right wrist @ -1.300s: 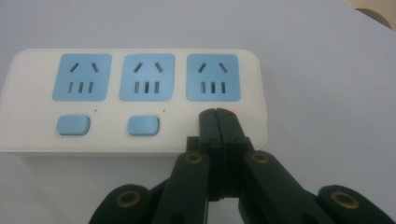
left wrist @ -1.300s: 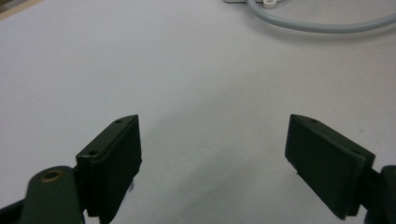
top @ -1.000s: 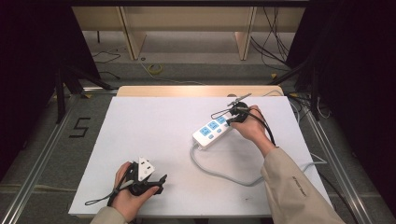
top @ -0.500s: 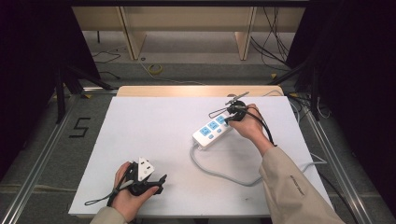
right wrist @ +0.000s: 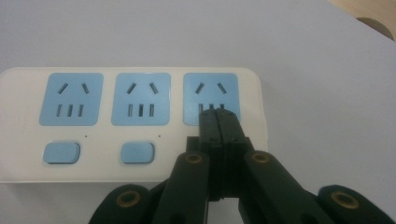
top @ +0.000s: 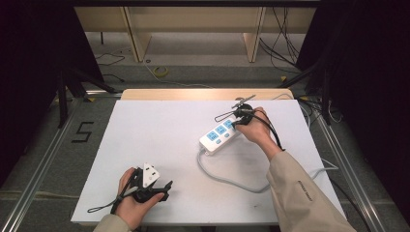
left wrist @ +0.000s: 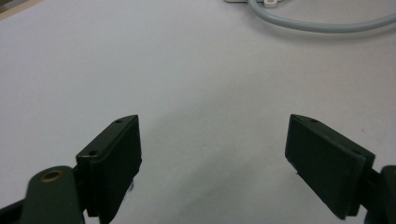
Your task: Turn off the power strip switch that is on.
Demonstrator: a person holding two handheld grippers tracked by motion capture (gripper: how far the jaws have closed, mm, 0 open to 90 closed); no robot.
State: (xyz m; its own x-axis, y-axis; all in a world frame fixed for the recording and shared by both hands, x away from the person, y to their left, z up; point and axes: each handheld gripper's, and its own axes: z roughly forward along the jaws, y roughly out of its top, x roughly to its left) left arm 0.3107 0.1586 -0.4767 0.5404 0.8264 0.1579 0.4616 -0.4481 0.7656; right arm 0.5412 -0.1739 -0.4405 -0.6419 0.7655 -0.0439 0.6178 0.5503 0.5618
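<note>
Down near the person, the left gripper (top: 167, 186) rests on the white counter (top: 145, 135) with its fingers (left wrist: 112, 158) spread apart, holding nothing, likely waiting. Farther off lies one power strip (top: 220, 137) with three blue sockets and two buttons in sight. The right gripper (right wrist: 218, 119), fingers squeezed together, pokes at the end socket (right wrist: 212, 95), perhaps to press there.

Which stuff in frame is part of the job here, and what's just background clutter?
In the job:
- power strip, white with blue sockets, on the table
- right gripper, jaws shut, tips at the strip's end socket
- strip's grey cable

Lying about:
- left gripper, open over bare table
- yellow coil on the floor
- wooden frame legs beyond the table
</note>
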